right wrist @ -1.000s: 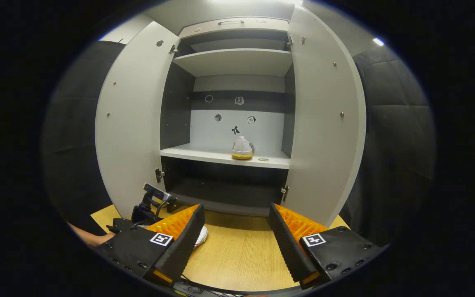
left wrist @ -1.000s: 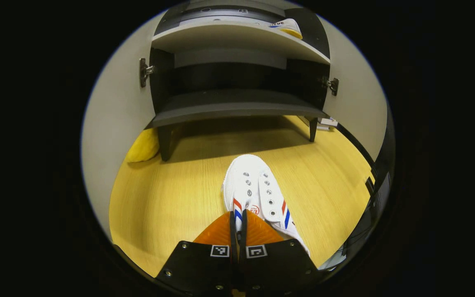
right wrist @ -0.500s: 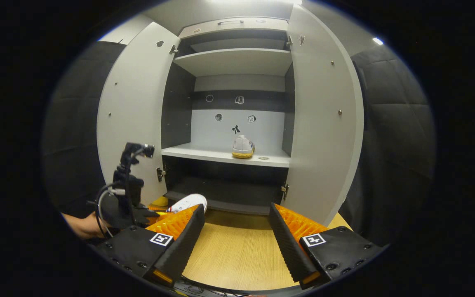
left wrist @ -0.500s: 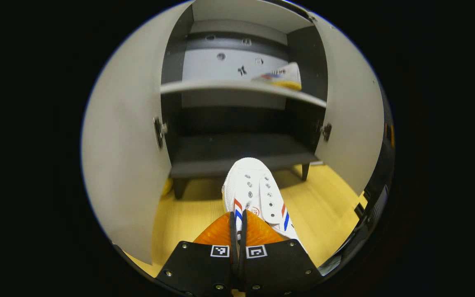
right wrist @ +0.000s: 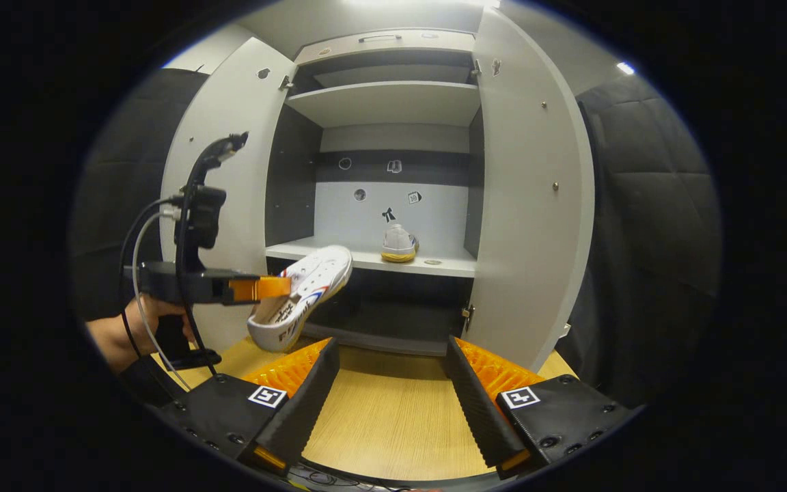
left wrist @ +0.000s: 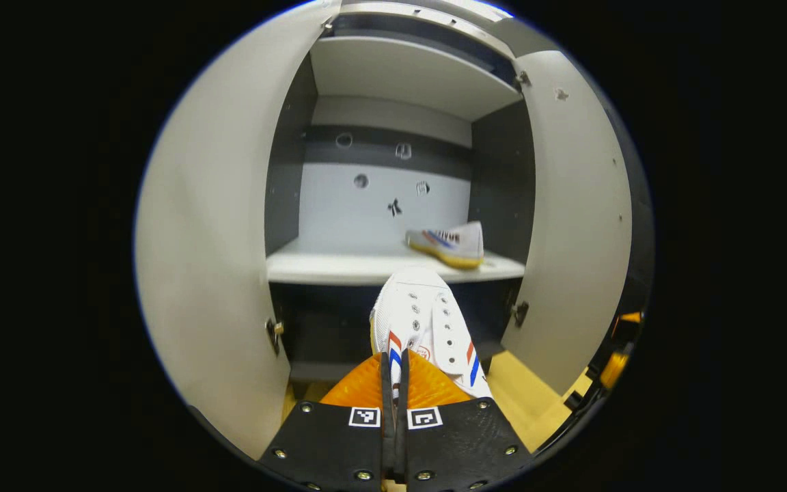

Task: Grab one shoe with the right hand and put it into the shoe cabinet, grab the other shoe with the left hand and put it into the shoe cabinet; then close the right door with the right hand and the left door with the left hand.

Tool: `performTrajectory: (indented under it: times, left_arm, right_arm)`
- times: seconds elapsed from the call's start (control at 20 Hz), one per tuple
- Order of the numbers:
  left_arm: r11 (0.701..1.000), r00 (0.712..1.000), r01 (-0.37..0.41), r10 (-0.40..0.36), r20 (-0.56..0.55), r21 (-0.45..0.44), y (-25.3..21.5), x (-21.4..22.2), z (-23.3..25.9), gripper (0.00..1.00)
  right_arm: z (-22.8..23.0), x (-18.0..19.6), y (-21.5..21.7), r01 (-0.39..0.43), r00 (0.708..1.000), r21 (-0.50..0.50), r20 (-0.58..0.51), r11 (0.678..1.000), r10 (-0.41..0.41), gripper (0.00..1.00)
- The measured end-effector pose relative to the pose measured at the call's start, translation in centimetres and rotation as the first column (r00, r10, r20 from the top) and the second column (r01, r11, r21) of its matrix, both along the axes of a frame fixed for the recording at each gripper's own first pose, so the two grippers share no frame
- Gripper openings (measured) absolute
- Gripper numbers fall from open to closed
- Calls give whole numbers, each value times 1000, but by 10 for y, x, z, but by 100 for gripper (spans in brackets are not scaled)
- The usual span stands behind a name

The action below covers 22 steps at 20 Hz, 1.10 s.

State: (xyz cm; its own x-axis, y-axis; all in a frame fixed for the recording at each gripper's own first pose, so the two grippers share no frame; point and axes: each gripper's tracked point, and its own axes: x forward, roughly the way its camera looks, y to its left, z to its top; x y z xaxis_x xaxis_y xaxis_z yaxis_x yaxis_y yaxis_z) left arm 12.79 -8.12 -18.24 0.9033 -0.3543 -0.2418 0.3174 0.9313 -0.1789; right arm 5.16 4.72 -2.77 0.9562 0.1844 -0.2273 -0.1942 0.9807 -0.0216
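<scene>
My left gripper [left wrist: 394, 372] is shut on the side collar of a white canvas shoe [left wrist: 421, 321] with red and blue stripes. It holds the shoe in the air in front of the open cabinet, toe toward the middle shelf [left wrist: 339, 268]. In the right gripper view the same shoe [right wrist: 305, 290] hangs tilted from the left gripper [right wrist: 277, 287], held by a hand [right wrist: 137, 321]. A second white shoe [left wrist: 449, 243] [right wrist: 399, 244] rests on the right part of the middle shelf. My right gripper [right wrist: 391, 372] stands open above the wooden floor, holding nothing.
Both cabinet doors stand wide open: the left door [right wrist: 223, 198] and the right door [right wrist: 533, 205]. An upper shelf [right wrist: 387, 99] and a dark bottom shelf [right wrist: 380, 321] are bare. The wooden floor [right wrist: 387, 417] lies in front. A small round object [right wrist: 436, 262] lies on the middle shelf.
My left gripper has lifted the shoe off the floor and raised it to the height of the middle shelf. The right gripper has stayed still and open.
</scene>
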Motion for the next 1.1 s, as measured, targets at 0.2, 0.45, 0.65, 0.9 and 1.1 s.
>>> performTrajectory:
  times: [0.2, 0.45, 0.65, 0.9, 1.1]
  left_arm:
    - [999, 999, -26, 27, 44, -24, 2, 0, 2, 0]
    - [998, 991, -60, 62, 118, -19, 4, -6, 6, 0]
    - [996, 987, -90, 90, 131, -9, 5, -8, 6, 0]
    - [991, 986, -131, 131, 104, 1, 5, -8, 3, 0]
    - [989, 990, -142, 142, 19, 25, 5, -2, 0, 0]
  right_arm:
    - [-8, 2, -6, 14, 1000, -4, -7, 1000, -14, 98]
    - [-22, 3, -14, 29, 999, 1, -34, 1000, -29, 98]
    - [-30, 4, -17, 35, 998, 6, -53, 999, -34, 98]
    - [-41, 5, -21, 42, 996, 16, -83, 999, -41, 98]
    - [-42, 7, -26, 55, 994, 25, -92, 998, -52, 98]
